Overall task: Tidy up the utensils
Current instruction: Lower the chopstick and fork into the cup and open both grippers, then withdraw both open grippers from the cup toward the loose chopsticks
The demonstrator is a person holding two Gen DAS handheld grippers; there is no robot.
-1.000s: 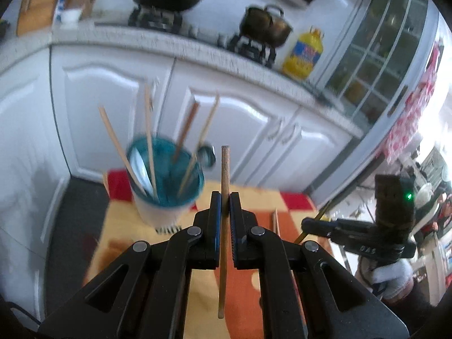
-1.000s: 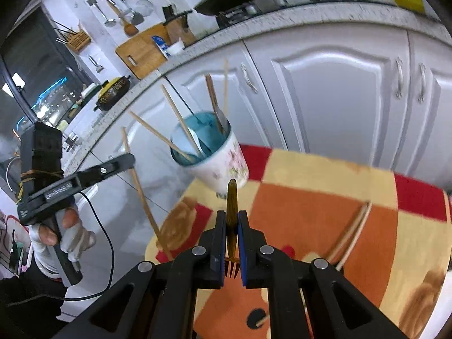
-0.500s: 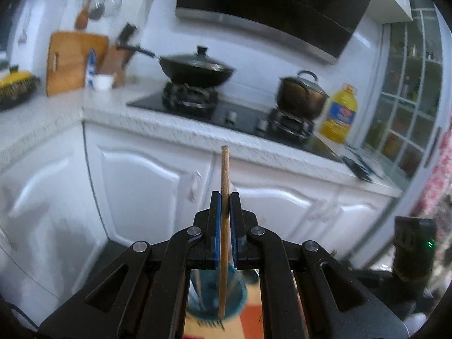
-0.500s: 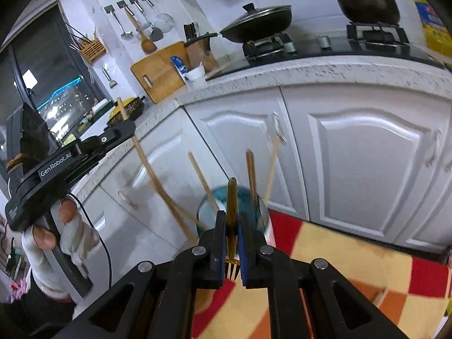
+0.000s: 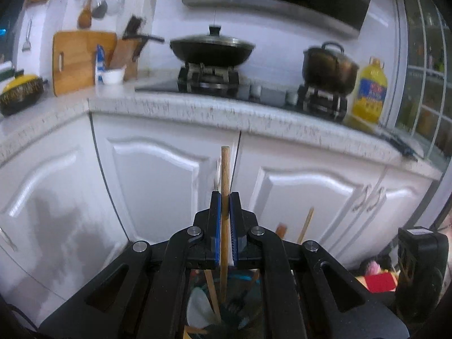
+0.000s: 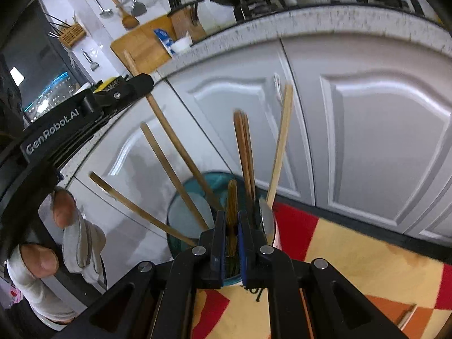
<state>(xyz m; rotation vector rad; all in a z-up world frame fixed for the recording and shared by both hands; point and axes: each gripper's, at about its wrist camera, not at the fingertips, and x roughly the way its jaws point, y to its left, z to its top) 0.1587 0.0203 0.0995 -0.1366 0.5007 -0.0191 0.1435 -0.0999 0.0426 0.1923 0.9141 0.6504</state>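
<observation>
Above the teal-lined white ceramic cup (image 6: 195, 220), the left gripper (image 5: 225, 197) has its blue-padded jaws clenched on a round light wooden chopstick (image 5: 225, 214), whose lower end dips inside the cup's rim (image 5: 243, 278). Close on its right, the right gripper (image 6: 231, 220) hangs over the cup's near edge, jaws clamped on a dark-handled fork (image 6: 232, 214) held upright, handle up. Four more wooden sticks lean out of the cup and crowd its mouth (a metal spoon bowl (image 6: 267, 220) rests at the right rim). The cup stands on a surface covered by a red, orange and yellow checked cloth (image 6: 367, 262), facing white kitchen cabinet doors (image 6: 381, 130) under a speckled countertop (image 5: 226, 110).
</observation>
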